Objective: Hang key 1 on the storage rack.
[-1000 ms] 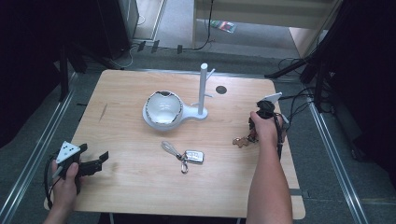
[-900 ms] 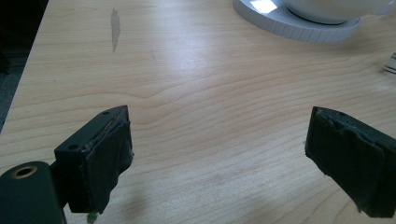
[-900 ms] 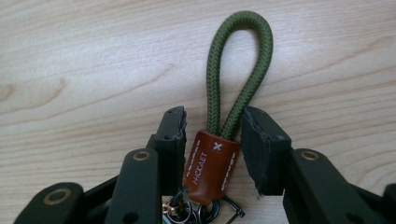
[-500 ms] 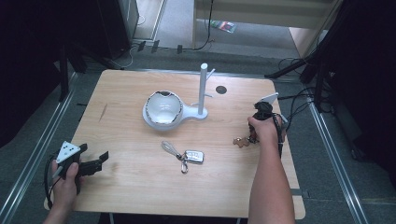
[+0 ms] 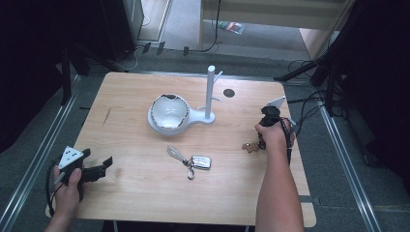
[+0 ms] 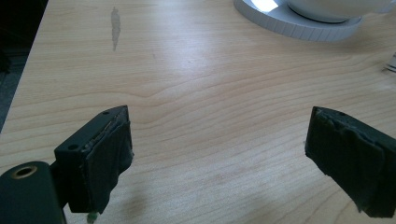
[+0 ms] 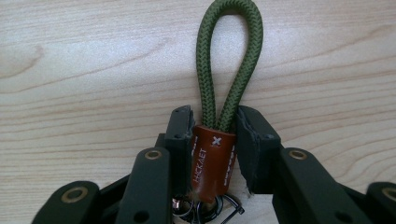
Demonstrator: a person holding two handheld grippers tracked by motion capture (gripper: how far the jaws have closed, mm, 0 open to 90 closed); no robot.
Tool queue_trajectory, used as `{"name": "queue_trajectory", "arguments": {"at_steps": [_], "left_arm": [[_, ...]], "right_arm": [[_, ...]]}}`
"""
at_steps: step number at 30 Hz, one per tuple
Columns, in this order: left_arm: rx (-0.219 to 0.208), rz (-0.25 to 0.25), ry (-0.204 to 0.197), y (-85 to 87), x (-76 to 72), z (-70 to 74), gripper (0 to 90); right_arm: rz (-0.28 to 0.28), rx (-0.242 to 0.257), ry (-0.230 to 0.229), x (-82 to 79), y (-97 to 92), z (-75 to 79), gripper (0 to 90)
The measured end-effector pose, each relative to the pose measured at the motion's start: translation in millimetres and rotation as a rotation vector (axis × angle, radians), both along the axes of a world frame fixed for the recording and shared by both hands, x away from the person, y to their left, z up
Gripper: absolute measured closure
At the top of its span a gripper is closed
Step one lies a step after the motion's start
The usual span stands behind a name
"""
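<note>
Brown leather on an olive cord keychain is clamped between the jaws of the right gripper, at the table's 3 o'clock edge. A car key fob is seen centrally. At 8 o'clock, the left gripper is held wide open, empty.

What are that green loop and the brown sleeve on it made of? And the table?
The green loop looks like braided cord, likely nylon: a woven herringbone pattern shows. The brown sleeve, clamped by the right gripper, looks like smooth leather with stamped lettering, though it might be imitation. The table shows pale wood grain with a matte finish; solid wood or laminate, I cannot tell.
</note>
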State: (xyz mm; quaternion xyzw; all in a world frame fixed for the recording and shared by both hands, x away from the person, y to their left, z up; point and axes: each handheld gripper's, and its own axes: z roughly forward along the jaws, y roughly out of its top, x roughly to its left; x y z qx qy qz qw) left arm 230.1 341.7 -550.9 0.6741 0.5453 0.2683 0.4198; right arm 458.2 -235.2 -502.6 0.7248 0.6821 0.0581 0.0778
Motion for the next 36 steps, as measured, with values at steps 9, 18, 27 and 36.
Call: {"name": "queue_trajectory", "arguments": {"at_steps": [9,18,27,36], "left_arm": [[-0.020,0.012,-0.006,1.3,-0.7,-0.1,7.5],[-0.011,0.010,-0.010,1.3,-1.2,0.1,7.5],[-0.006,0.008,-0.013,0.6,-1.4,0.1,7.5],[0.000,0.006,-0.017,0.1,-1.6,0.1,7.5]], "right_arm": [[0.065,0.012,-0.070,-9.1,-2.1,-1.5,71.4],[0.149,0.050,-0.215,-28.8,-5.5,-3.6,71.9],[0.195,0.136,-0.397,-47.0,-4.7,4.4,72.0],[0.239,0.219,-0.566,-58.6,7.1,23.7,71.9]]}}
